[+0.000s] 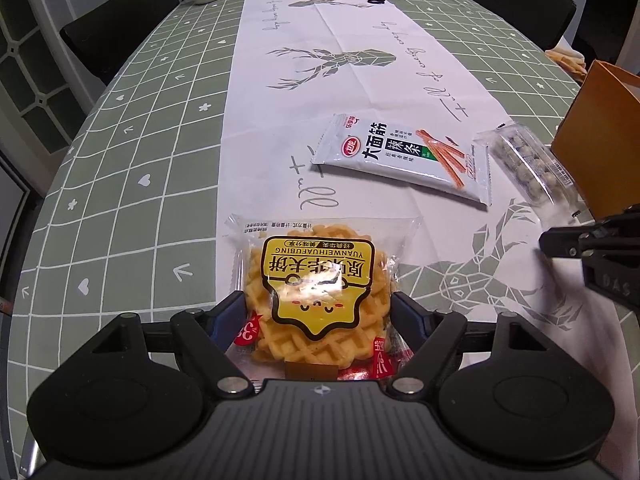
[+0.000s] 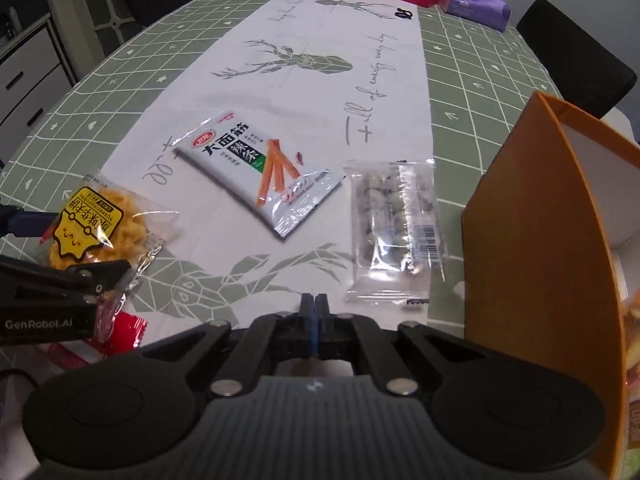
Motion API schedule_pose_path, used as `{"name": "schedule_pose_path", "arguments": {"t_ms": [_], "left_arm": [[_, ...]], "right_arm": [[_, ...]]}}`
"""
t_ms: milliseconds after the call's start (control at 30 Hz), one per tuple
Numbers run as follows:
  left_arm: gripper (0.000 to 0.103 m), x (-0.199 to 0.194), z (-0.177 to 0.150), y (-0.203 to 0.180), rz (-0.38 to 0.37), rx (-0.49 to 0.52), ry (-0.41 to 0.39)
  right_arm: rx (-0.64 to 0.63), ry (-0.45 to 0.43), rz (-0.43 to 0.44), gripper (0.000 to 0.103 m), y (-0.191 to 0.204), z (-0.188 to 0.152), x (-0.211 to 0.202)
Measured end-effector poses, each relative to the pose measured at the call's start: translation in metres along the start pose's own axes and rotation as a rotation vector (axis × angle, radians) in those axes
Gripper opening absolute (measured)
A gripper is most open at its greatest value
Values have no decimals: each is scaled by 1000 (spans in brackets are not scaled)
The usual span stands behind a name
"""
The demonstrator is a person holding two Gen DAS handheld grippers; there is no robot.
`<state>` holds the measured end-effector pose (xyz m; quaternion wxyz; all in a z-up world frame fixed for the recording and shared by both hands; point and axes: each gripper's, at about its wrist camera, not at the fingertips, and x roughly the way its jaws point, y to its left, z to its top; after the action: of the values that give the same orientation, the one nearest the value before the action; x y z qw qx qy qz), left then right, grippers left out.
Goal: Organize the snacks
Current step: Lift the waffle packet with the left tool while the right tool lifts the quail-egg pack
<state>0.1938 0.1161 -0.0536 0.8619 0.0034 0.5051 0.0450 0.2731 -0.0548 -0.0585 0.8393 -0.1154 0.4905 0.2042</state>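
Left gripper: fingers spread wide, set on either side of the waffle packet; whether the pads press it cannot be told. Right gripper: fingers closed together, nothing between them. On the tabletop, a spicy-strip packet and a clear packet are seen lying beside the orange box.

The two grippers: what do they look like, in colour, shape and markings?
Both are matte black plastic. The left gripper and the right gripper each have two round disc housings, angled link bars with silver pivot bolts, a ribbed grey body bearing a small star mark, and blue pads on the fingers. Seen from the other camera, one side reads "GenRobot.AI". No cables, hands or sleeves show.
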Motion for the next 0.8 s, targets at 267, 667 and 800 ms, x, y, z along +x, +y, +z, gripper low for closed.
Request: {"name": "schedule_pose_path", "arguments": {"t_ms": [267, 667, 800], "left_arm": [[90, 0, -2, 2, -5, 0, -29], [90, -1, -7, 6, -6, -6, -59], [90, -2, -9, 5, -9, -7, -66]], "right_arm": [[65, -158, -186, 50, -4, 2, -4], [136, -274, -367, 52, 9, -15, 24], [161, -300, -315, 44, 1, -24, 20]]}}
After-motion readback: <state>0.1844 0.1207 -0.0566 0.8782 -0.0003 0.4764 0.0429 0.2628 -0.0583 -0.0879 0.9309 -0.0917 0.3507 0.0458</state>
